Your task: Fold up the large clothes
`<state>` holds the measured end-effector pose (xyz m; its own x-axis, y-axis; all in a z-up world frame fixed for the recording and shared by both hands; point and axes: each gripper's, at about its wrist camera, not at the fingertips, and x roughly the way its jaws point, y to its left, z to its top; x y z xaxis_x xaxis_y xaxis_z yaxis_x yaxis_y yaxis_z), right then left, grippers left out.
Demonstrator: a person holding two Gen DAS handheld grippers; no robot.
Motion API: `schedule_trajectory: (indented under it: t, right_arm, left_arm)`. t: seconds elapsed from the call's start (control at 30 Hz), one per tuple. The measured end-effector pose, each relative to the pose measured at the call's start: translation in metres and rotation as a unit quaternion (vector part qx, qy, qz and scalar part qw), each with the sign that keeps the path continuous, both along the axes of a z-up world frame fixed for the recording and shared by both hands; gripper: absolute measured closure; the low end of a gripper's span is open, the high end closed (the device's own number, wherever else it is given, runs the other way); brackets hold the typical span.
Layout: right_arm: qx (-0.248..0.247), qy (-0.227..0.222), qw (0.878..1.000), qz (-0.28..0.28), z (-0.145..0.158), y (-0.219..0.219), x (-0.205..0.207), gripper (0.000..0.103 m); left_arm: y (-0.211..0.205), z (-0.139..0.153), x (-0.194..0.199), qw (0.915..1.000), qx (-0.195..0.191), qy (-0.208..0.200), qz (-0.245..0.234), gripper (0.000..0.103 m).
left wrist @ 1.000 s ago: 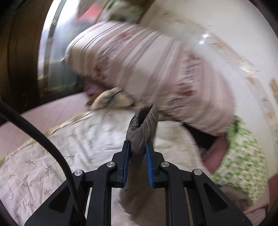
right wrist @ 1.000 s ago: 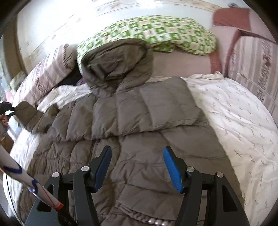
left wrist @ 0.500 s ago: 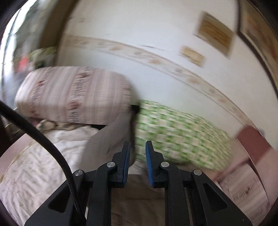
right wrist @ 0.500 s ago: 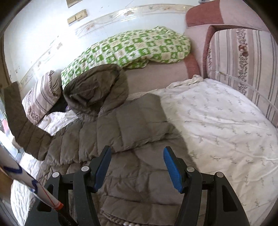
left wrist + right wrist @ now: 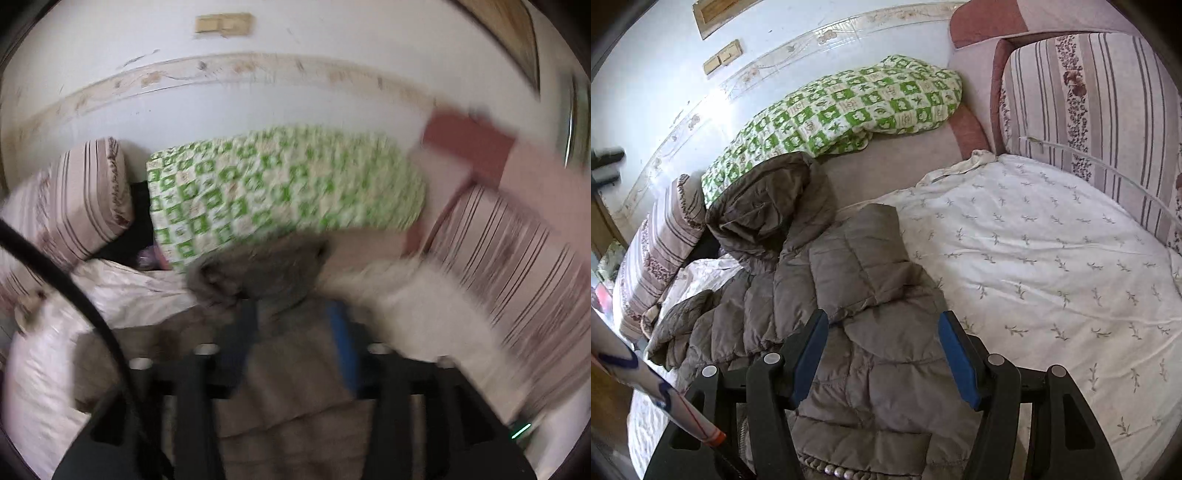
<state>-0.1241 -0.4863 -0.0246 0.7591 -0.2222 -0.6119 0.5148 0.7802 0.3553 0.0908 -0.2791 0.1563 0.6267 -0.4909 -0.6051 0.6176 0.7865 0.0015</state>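
Motion blur smears our left tool [image 5: 295,332]; its jaws seem parted. The jacket's [image 5: 871,332] hem runs off-frame.

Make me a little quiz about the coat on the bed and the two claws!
1. True or false: the right claw is wide open above the coat.
2. What lies just behind the coat's hood? A) green checked blanket B) a red ball C) a book
3. What pattern is on the white sheet?

Key:
1. True.
2. A.
3. Small leafy sprigs.

The left claw view is blurred; its jaws look parted over the coat.
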Motion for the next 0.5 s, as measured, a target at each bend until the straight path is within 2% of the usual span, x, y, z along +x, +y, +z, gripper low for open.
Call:
schedule_trajectory:
  t: [0.07,0.17,0.2,0.23,0.33,0.4,0.5]
  right_arm:
    - [0.000,-0.005,1.000,0.005,0.002,0.002,0.000,0.036]
    - [0.001,-0.004,1.000,0.018,0.003,0.008,0.004,0.036]
    - [0.003,-0.003,1.000,0.021,0.002,0.010,0.005,0.036]
    - [0.003,-0.002,1.000,0.023,0.001,0.012,0.006,0.036]
    - [0.001,0.005,0.999,0.033,0.000,0.019,0.012,0.036]
    - [-0.002,0.007,0.999,0.036,-0.001,0.023,0.014,0.036]
    - [-0.008,0.012,0.999,0.041,-0.003,0.028,0.018,0.036]
  left_arm:
    - [0.019,-0.026,0.009,0.9975,0.062,-0.025,0.024,0.053]
    - [0.061,-0.074,0.039,0.9868,0.146,-0.032,0.063,0.050]
    - [0.071,-0.090,0.046,0.9801,0.180,-0.036,0.074,0.050]
    - [0.084,-0.115,0.057,0.9674,0.234,-0.044,0.085,0.050]
    - [0.107,-0.163,0.076,0.9392,0.324,-0.061,0.097,0.050]
    - [0.116,-0.181,0.088,0.9327,0.344,-0.052,0.096,0.050]
    - [0.121,-0.203,0.100,0.9295,0.356,-0.048,0.086,0.050]
